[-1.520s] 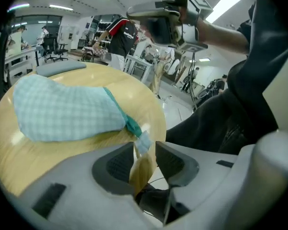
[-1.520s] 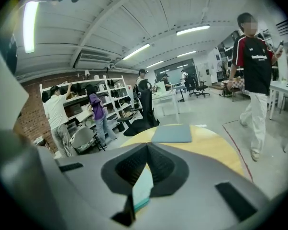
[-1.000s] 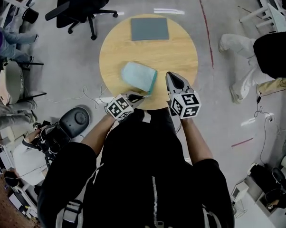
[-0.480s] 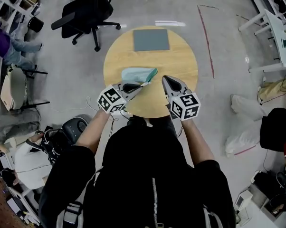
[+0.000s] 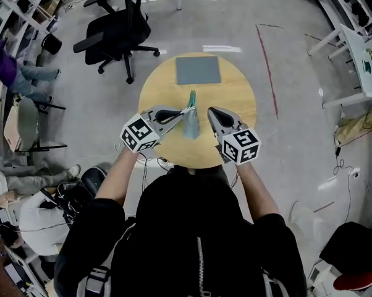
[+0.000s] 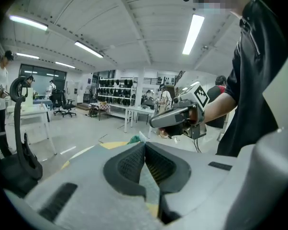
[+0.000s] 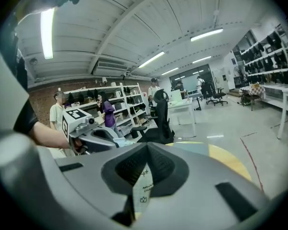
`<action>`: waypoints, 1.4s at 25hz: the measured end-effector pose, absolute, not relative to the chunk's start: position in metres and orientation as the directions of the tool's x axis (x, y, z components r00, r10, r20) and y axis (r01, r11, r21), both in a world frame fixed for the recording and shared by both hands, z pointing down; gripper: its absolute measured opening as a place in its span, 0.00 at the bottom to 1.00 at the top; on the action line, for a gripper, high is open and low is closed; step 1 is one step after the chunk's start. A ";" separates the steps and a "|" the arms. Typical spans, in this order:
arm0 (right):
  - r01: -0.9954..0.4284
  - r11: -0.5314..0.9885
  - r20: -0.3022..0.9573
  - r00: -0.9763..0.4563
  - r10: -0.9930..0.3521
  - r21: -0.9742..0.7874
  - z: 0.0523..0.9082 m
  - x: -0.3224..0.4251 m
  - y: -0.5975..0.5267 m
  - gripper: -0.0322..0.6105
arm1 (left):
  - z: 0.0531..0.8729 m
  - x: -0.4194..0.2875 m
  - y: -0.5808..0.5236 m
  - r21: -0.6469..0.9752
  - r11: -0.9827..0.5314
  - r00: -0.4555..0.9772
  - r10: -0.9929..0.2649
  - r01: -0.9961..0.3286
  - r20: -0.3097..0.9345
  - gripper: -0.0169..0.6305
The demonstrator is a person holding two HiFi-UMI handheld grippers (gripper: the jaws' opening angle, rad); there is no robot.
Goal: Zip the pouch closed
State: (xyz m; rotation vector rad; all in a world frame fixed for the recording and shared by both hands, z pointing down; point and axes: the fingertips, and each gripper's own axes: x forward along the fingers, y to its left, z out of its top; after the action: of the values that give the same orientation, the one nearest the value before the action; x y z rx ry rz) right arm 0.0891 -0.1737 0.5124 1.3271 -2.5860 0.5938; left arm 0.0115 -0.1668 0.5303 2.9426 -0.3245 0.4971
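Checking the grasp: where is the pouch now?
Head view, centre: the pouch hangs over the round table, pinched by the left tool, with the right tool just to its right.

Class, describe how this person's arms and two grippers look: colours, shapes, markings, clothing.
Both the left gripper and right gripper are grey and tapering, with dark ribbed pads. Each carries a white cube printed with black square markers. The person wears a black top with short sleeves.
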 end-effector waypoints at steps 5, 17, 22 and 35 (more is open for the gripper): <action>-0.776 0.562 0.313 -0.630 -0.711 -0.286 0.507 0.077 -0.176 0.06 | 0.523 0.014 -0.169 0.068 -0.975 0.923 -0.174 -0.209 0.344 0.03; -0.662 0.611 0.313 -0.747 -0.586 -0.436 0.512 0.046 -0.167 0.22 | 0.516 0.019 -0.159 0.076 -0.989 0.934 -0.095 -0.128 0.343 0.03; -0.629 0.617 0.289 -0.773 -0.565 -0.473 0.508 0.045 -0.164 0.17 | 0.522 0.022 -0.152 0.079 -0.992 0.928 -0.060 -0.095 0.367 0.03; -0.617 0.661 0.342 -0.787 -0.513 -0.428 0.513 0.041 -0.150 0.07 | 0.525 0.024 -0.139 0.088 -0.994 0.924 -0.025 -0.063 0.381 0.04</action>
State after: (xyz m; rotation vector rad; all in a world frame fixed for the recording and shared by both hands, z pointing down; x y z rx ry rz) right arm 0.0411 -0.1499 0.5131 0.9231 -2.6845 0.7973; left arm 0.0243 -0.1389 0.5254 2.9848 -0.0687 0.5892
